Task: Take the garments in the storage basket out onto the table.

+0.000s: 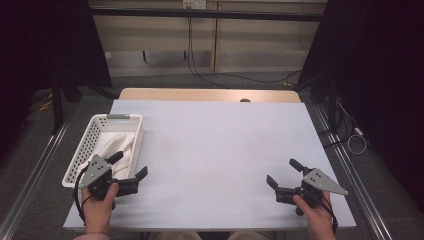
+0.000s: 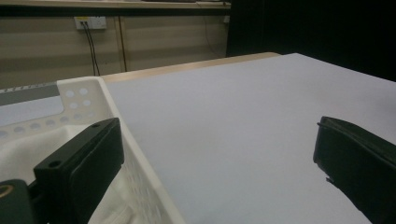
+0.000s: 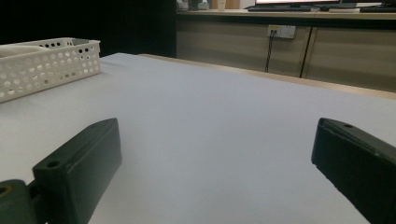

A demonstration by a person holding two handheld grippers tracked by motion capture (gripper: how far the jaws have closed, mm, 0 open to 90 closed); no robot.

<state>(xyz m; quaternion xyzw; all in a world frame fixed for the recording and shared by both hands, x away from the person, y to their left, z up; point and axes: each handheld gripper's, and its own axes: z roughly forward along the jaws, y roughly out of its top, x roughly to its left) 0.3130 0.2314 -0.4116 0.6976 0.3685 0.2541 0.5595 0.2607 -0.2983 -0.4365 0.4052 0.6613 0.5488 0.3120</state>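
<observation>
While both tongs stand spread wide with nothing between their pads, the white basket [image 1: 131, 131] sits at the left gripper [image 1: 131, 165], whose one jaw hangs over the basket's interior and whose other jaw is over the table [image 1: 220, 145] just outside the near wall. Basket construction: one unit, rectangular, white plastic, walls perforated with rows of round holes, a grey strip on the far rim. One white cloth [image 1: 120, 142] lies crumpled inside it. No legible brand, label or writing appears on basket or cloth. The right gripper [image 1: 284, 172] sits well apart from the basket, above bare table surface.
</observation>
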